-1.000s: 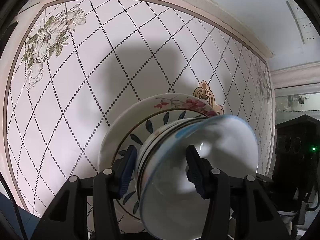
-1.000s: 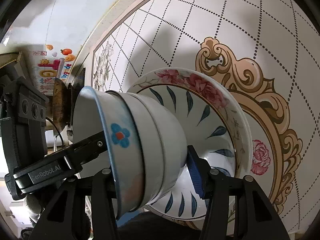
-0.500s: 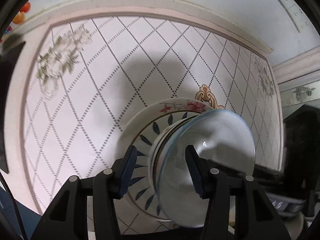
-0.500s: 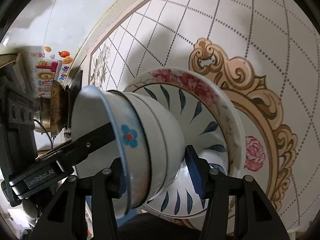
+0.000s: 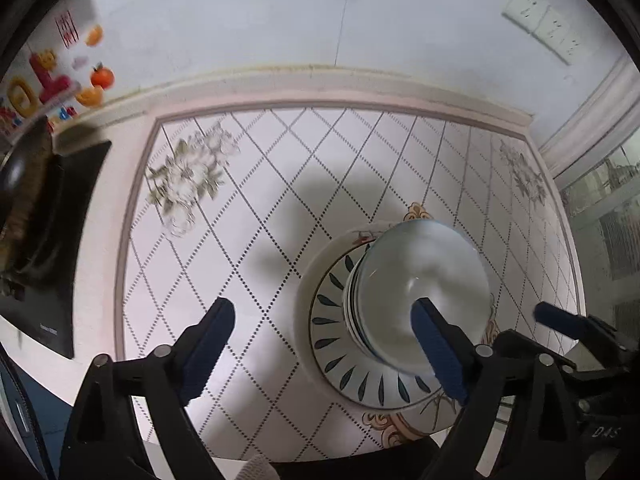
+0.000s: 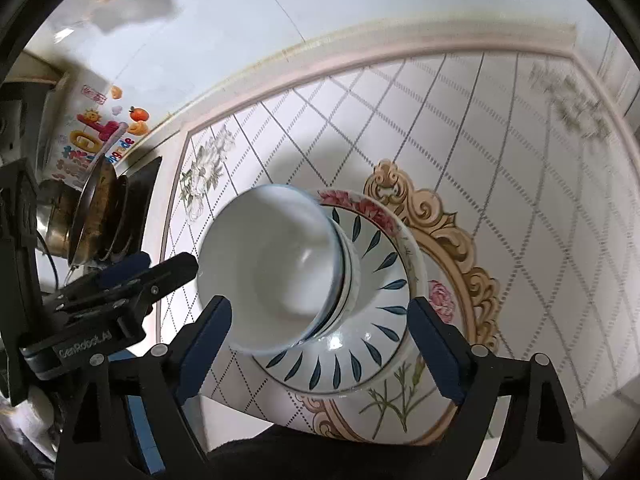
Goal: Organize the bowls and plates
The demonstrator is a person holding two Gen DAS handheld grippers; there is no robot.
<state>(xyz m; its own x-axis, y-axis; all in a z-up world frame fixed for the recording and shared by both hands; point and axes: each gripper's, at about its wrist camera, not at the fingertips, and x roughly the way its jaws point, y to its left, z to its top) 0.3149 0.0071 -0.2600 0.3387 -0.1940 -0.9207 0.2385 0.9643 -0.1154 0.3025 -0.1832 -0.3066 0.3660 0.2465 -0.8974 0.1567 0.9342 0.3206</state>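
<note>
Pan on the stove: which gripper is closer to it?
Left. The left gripper is between the pan and the bowls; the right gripper is on the bowls' other side, farther away. Both grippers' fingers are opening, holding nothing.

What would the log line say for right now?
left gripper: opening, empty | right gripper: opening, empty | bowls: stacked on plate

Both grippers let go of the stacked white bowls point(image 6: 276, 276). Their fingers point(image 5: 208, 344) are opening wide and have lifted away.
</note>
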